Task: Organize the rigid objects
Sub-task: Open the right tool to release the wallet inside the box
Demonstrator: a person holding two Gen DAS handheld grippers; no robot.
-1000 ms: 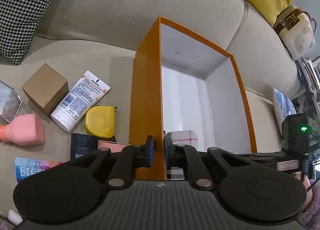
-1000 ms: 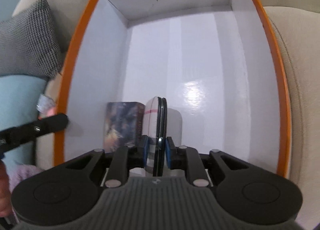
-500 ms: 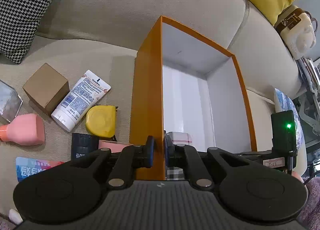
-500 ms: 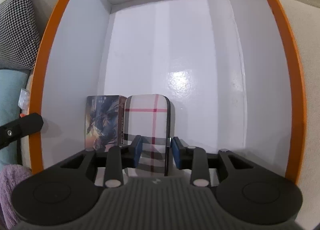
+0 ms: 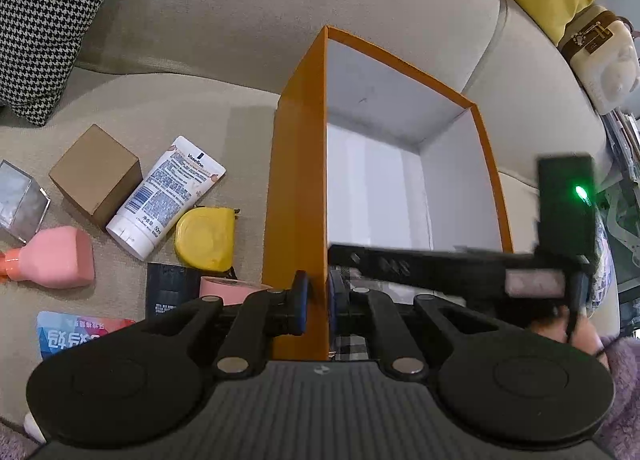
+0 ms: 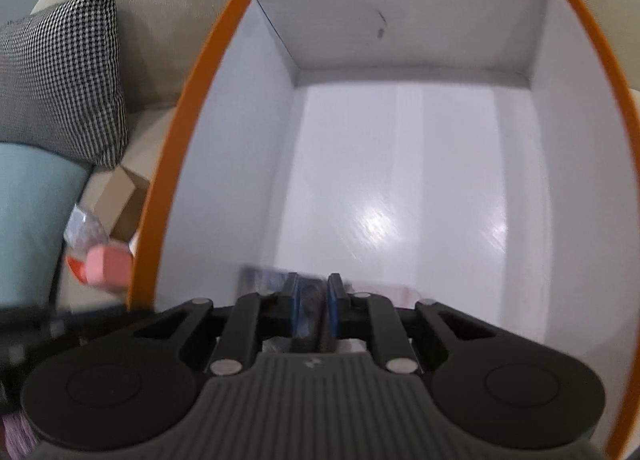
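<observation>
1. Left gripper [image 5: 317, 300]: its fingers [image 5: 300, 296] are clamped on the near side wall of the orange box [image 5: 294, 195], one pad outside the wall and one inside. The grip is narrow, with only the wall's thickness between the pads.
2. Orange box: stands on a beige sofa [image 5: 248, 19] with its opening upward and a white interior. It extends ahead of the left fingers.
3. Right gripper [image 6: 313, 302]: positioned over the box's open top, pointing down into it. Its fingers [image 6: 291, 300] have just been closing and stand at a narrow gap. Nothing is pressed between the pads; the dark shape seen through the gap lies on the box floor below.
4. Box contents: a dark printed card box [image 6: 260, 276] lies just ahead and left of the right fingers, and a plaid case [image 6: 384, 288] just ahead and right. Both are blurred.
5. Items outside the box, left of the left fingers, on the sofa seat: a yellow tape measure [image 5: 205, 238], a white Vaseline tube [image 5: 168, 197], a brown cardboard cube [image 5: 96, 173], a pink bottle [image 5: 60, 256], a black packet [image 5: 172, 290], and a pink roll [image 5: 232, 287] just beside the outer finger.
6. A houndstooth cushion [image 5: 48, 19] rests at the far left.
</observation>
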